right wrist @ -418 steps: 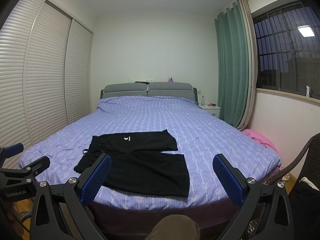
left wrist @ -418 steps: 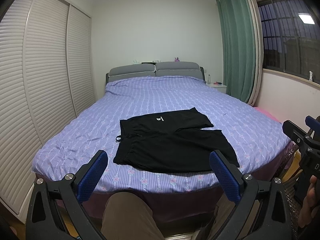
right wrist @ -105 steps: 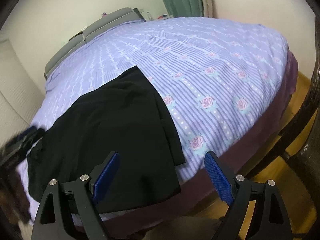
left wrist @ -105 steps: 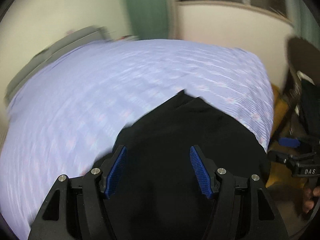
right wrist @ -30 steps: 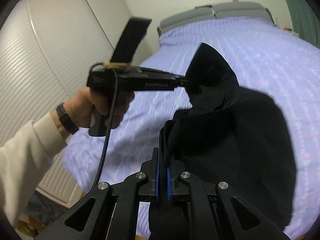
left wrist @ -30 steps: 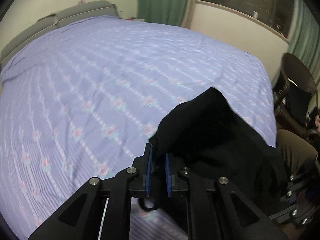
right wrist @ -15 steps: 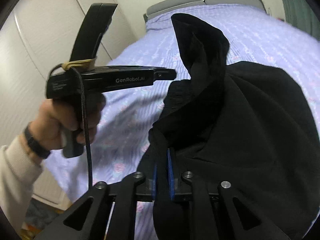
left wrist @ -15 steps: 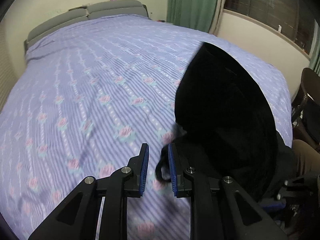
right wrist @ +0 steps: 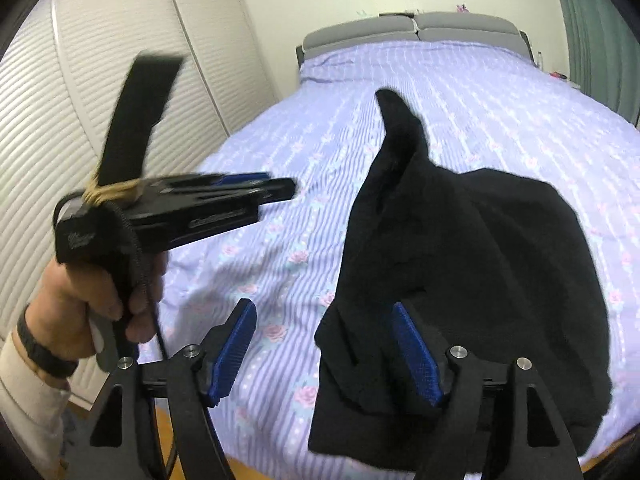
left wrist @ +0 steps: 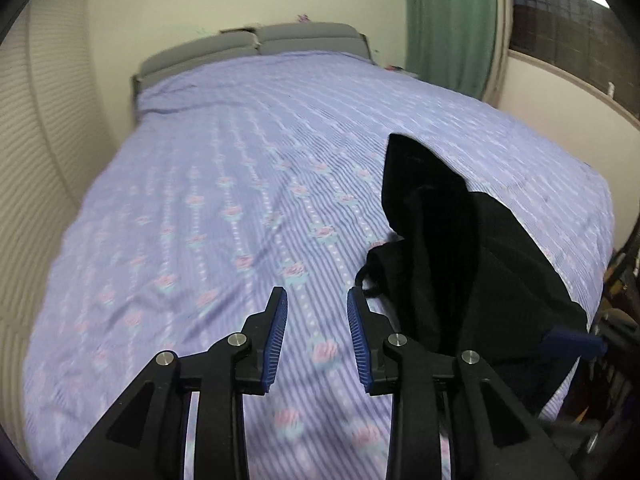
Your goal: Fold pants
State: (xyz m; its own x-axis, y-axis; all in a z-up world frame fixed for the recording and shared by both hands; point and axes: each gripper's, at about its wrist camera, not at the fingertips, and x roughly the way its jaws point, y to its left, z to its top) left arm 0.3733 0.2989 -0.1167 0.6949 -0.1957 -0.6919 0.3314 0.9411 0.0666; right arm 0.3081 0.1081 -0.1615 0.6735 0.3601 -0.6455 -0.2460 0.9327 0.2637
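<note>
The black pants (left wrist: 472,264) lie bunched near the bed's right front corner, one corner still standing up in a peak, a drawstring loop (left wrist: 363,280) at their left edge. My left gripper (left wrist: 318,340) hovers over bare sheet left of them, its jaws opening with nothing between them. In the right wrist view it (right wrist: 288,190) is held in a hand (right wrist: 92,292), apart from the cloth. My right gripper (right wrist: 326,352) is opening wide. The pants (right wrist: 480,264) drape over its right finger (right wrist: 416,356) and a fold hangs into the gap, with neither pad pressing on it.
The purple flowered bed (left wrist: 224,184) stretches back to a grey headboard (left wrist: 256,44). White louvred wardrobe doors (right wrist: 100,80) line the left side. A green curtain (left wrist: 448,20) and window stand at the right, and the bed's near edge (right wrist: 280,456) drops to the floor.
Both grippers have let go of the pants and opened. The left one has swung left, away from the cloth. The raised corner has sunk and narrowed.
</note>
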